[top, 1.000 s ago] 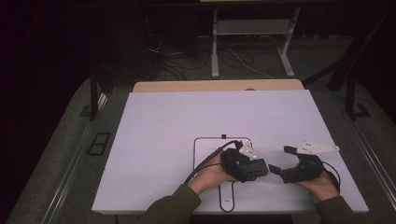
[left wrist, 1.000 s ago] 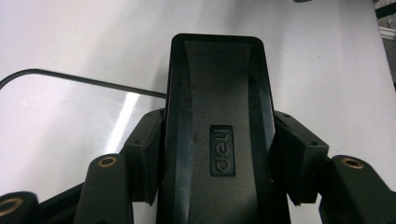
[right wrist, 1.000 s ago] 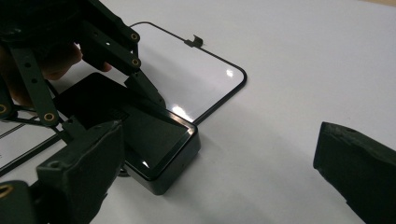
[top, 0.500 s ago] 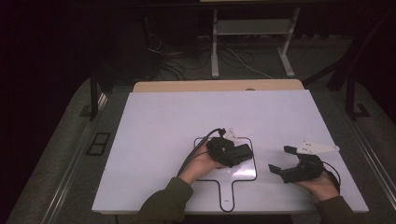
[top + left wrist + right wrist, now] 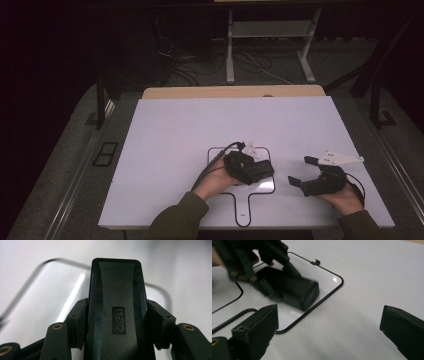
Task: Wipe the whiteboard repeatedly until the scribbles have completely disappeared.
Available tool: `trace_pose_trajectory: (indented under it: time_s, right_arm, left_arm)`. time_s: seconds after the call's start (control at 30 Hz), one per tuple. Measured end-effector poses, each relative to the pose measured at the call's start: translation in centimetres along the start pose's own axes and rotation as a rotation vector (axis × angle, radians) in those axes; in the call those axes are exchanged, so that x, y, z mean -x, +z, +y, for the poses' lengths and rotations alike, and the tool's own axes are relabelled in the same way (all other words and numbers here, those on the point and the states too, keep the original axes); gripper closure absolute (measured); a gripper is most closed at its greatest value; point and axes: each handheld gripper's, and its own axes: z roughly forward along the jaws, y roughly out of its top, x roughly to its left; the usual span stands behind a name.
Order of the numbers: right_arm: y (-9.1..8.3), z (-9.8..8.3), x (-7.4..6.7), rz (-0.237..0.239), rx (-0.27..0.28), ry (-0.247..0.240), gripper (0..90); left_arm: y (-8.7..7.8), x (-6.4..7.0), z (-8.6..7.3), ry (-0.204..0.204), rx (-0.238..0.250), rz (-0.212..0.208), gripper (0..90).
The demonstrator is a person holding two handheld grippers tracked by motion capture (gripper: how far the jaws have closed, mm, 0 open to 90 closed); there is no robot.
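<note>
Bench surface carries a black outline near its front edge. Within that outline, the left gripper pinches a black deli-branded stapler from both sides. Right of the outline, well apart, the right gripper rests with jaws spread, nothing between them.

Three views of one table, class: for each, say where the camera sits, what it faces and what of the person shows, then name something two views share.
High view: above the person's side, looking forward and down at the white table; both forearms, left gripper, right gripper.
Left gripper view: rides the left gripper, along its jaws clamped on a black stapler.
Right gripper view: rides the right gripper, jaws apart, facing the left gripper.
Shared: the stapler over the black outline.
</note>
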Motion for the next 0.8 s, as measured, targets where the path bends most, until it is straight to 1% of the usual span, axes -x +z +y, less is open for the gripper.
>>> trace_pose_trajectory:
  time_s: [0.03,0.07,0.1,0.13,0.17,0.2,0.23,0.27,0.3,0.33,0.37,0.4,0.43,0.47,0.5,0.57,0.6,0.67,0.73,0.8]
  right_arm:
    - [0.0,0.0,0.0,0.0,0.0,-0.003,1.0]
    - [0.0,0.0,0.0,0.0,-0.002,-0.001,1.0]
    - [0.0,0.0,0.0,0.0,-0.002,-0.003,1.0]
    - [0.0,0.0,0.0,0.0,-0.002,-0.004,1.0]
    - [0.0,0.0,0.0,0.001,-0.003,-0.006,1.0]
    - [0.0,0.0,0.0,0.001,-0.003,-0.006,1.0]
    - [0.0,0.0,0.0,0.001,-0.004,-0.007,1.0]
    - [0.1,0.0,0.0,0.0,-0.004,-0.007,1.0]
    - [0.1,0.0,0.0,0.0,-0.004,-0.006,1.0]
    - [0.1,0.0,0.0,0.0,-0.003,-0.006,1.0]
    - [0.1,0.0,0.0,0.0,-0.004,-0.005,1.0]
    - [0.1,0.0,0.0,0.0,-0.003,-0.006,1.0]
    - [0.1,0.0,0.0,0.0,-0.001,-0.011,1.0]
    - [0.1,0.0,0.0,-0.001,-0.001,-0.013,1.0]
    - [0.1,0.0,0.0,-0.001,0.0,-0.013,1.0]
    - [0.1,0.1,-0.1,-0.001,-0.002,-0.014,1.0]
    - [0.1,0.1,-0.1,-0.002,-0.002,-0.014,1.0]
    - [0.0,0.1,-0.1,0.0,-0.003,-0.008,1.0]
    - [0.0,0.1,-0.1,0.0,-0.002,-0.006,1.0]
    - [0.0,0.1,0.0,0.0,-0.003,-0.007,1.0]
  left_arm:
    - [-0.4,-0.6,-0.3,-0.019,0.005,0.011,39.3]
    - [-0.7,-1.1,-0.7,-0.048,0.015,0.023,39.3]
    - [-1.0,-1.5,-1.0,-0.056,0.013,0.029,39.3]
    - [-1.2,-1.8,-1.2,-0.073,0.022,0.03,39.3]
    - [-1.3,-1.8,-1.3,-0.067,0.019,0.029,39.3]
    - [-1.3,-1.6,-1.3,-0.064,0.015,0.034,39.3]
    - [-1.3,-1.3,-1.3,-0.055,0.012,0.03,39.3]
    - [-1.1,-0.8,-1.2,-0.041,0.008,0.015,39.3]
    - [-0.9,-0.2,-1.1,-0.043,0.021,-0.001,39.3]
    - [-0.7,0.4,-0.9,-0.015,0.01,-0.021,39.3]
    - [-0.4,1.2,-0.8,-0.006,0.014,-0.037,39.3]
    - [-0.1,1.8,-0.5,0.024,0.009,-0.052,39.3]
    - [0.1,2.5,-0.3,0.045,0.003,-0.067,39.3]
    - [0.4,3.2,-0.1,0.057,0.005,-0.087,39.3]
    - [0.7,3.8,0.2,0.084,-0.002,-0.099,39.3]
    - [1.1,4.6,0.5,0.116,-0.011,-0.089,39.3]
    - [1.1,4.6,0.6,0.116,-0.015,-0.088,39.3]
    - [1.0,4.1,0.6,0.109,-0.012,-0.076,39.4]
    - [0.8,3.6,0.6,0.082,-0.001,-0.065,39.3]
    - [0.3,3.0,0.8,0.073,0.008,-0.055,39.3]
